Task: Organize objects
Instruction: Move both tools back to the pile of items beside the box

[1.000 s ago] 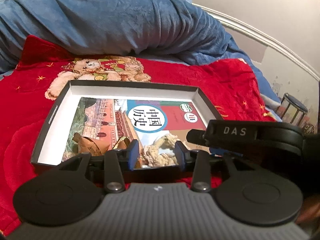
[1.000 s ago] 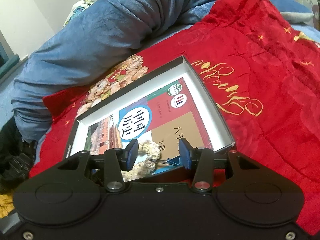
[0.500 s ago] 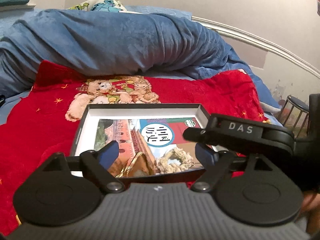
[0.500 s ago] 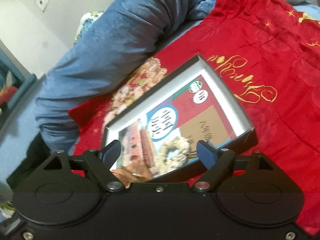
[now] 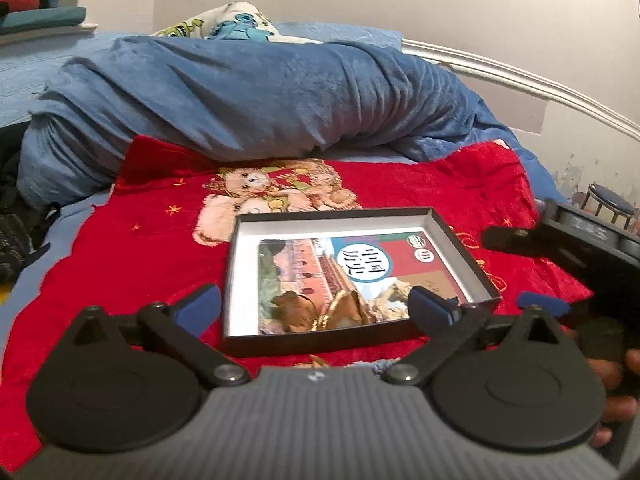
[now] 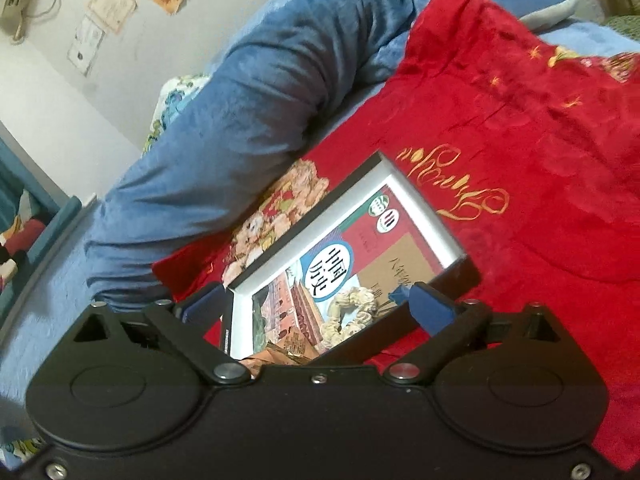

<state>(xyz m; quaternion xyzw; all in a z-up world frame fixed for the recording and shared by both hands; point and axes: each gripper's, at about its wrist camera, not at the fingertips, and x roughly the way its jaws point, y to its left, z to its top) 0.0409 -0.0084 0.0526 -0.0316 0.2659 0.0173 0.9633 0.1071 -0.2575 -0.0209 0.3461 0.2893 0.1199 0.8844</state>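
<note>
A shallow black box with white inner walls [image 5: 332, 218] lies on the red blanket. In it are a history textbook [image 5: 360, 264], a crumpled brown wrapper [image 5: 296, 308] and a coil of pale rope [image 5: 396, 296]. My left gripper [image 5: 316, 308] hovers short of the box's near wall, its jaws opening wide, nothing pressed between the pads. In the right wrist view the box [image 6: 420, 208] sits tilted, with the book [image 6: 332, 268], the rope coil [image 6: 352, 308] and a blue binder clip [image 6: 398, 294]. My right gripper [image 6: 318, 304] is above the near corner, jaws opening, empty.
A rolled blue duvet [image 5: 240, 100] lies across the bed behind the red teddy-bear blanket [image 5: 160, 240]. The right tool's black housing [image 5: 592, 252] and a hand are at the right edge. A stool [image 5: 608, 200] stands beyond the bed, dark bags [image 5: 12, 216] at the left.
Both grippers' jaws spread from narrow to wide. Both tools drew back and up from the box, which now looks smaller and farther. The items stay in the box.
</note>
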